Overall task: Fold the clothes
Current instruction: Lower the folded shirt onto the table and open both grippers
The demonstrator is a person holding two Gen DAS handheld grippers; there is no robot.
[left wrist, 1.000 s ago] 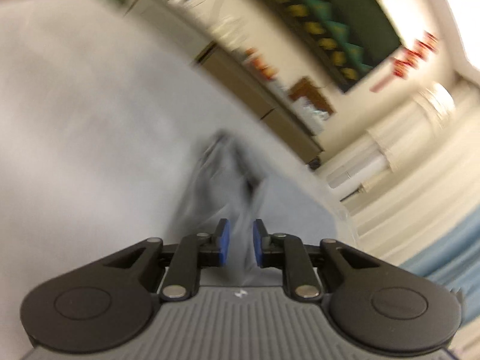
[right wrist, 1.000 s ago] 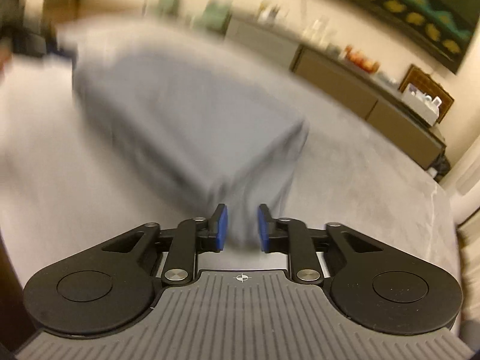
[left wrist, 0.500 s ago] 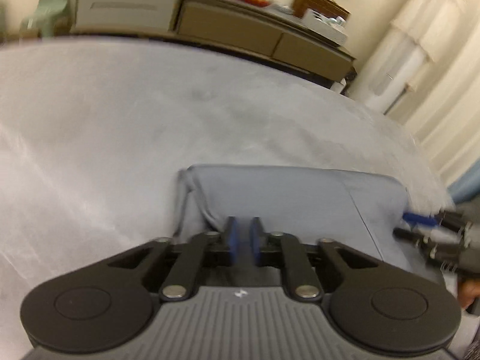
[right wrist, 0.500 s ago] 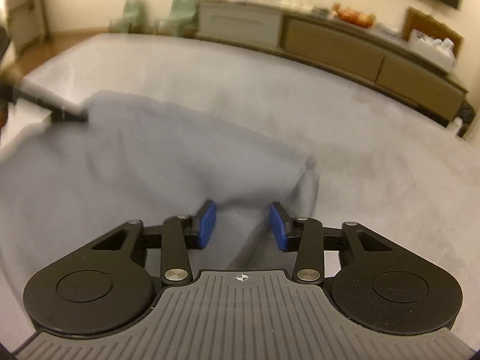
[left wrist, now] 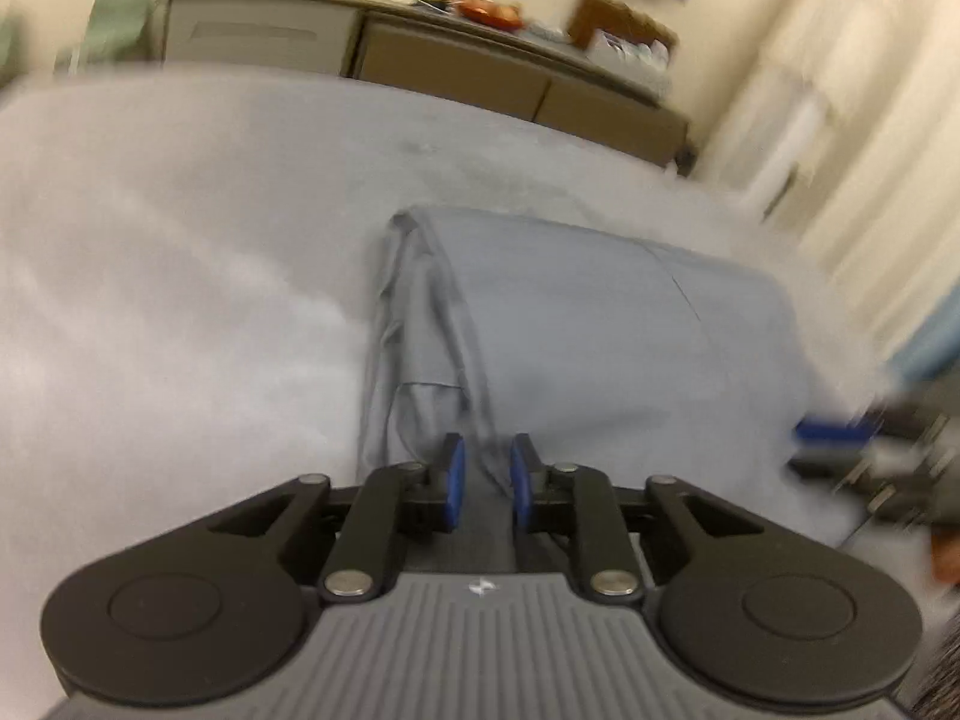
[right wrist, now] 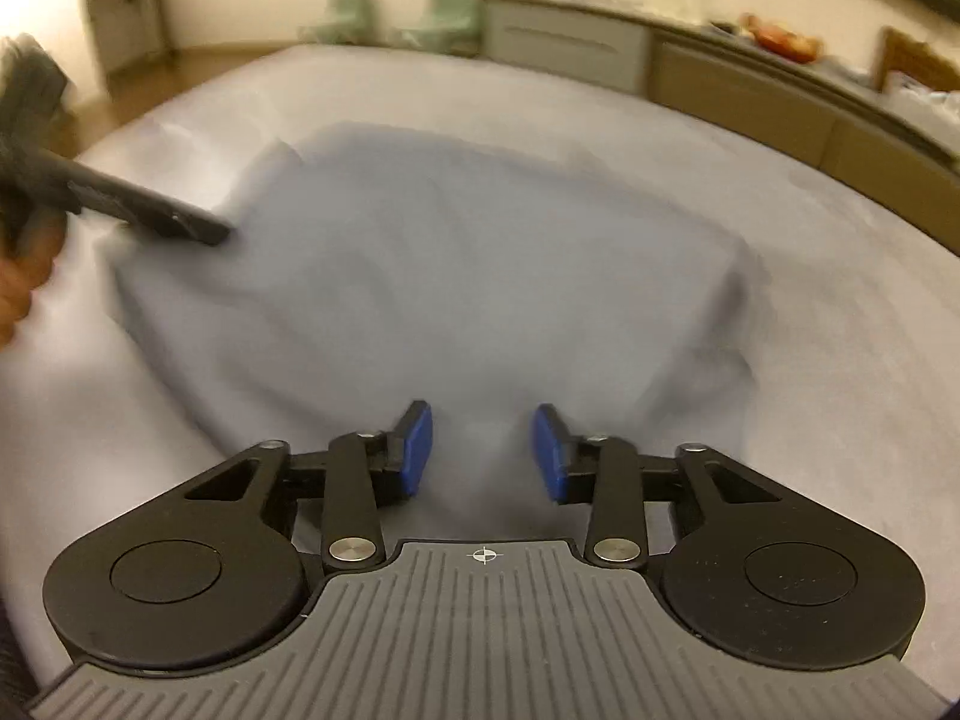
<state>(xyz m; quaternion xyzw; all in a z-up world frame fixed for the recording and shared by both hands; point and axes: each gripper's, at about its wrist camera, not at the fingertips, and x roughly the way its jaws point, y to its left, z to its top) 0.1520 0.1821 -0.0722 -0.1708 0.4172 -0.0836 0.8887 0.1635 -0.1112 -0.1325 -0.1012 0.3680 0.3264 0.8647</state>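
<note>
Out in the middle of the grey bed (right wrist: 840, 312), well clear of its edges: folded blue-grey garment (left wrist: 588, 324), lying flat with a bunched, creased side edge toward the left wrist view. Right at the near edge of that garment, left claw (left wrist: 483, 474) with blue pads (left wrist: 456, 474) only a little apart, a ridge of fabric running between them; can't tell if actually pinching it. Seen from the right wrist view as a dark arm (right wrist: 150, 213) touching the garment's far left corner, with a bit of hand (right wrist: 18, 288) behind it. At the other near edge, right claw (right wrist: 483, 453) released, pads spread wide over the cloth, nothing gripped. Behind the bed, long low cabinet (left wrist: 456, 78) along the wall, cluttered on top, all pretty blurry.
</note>
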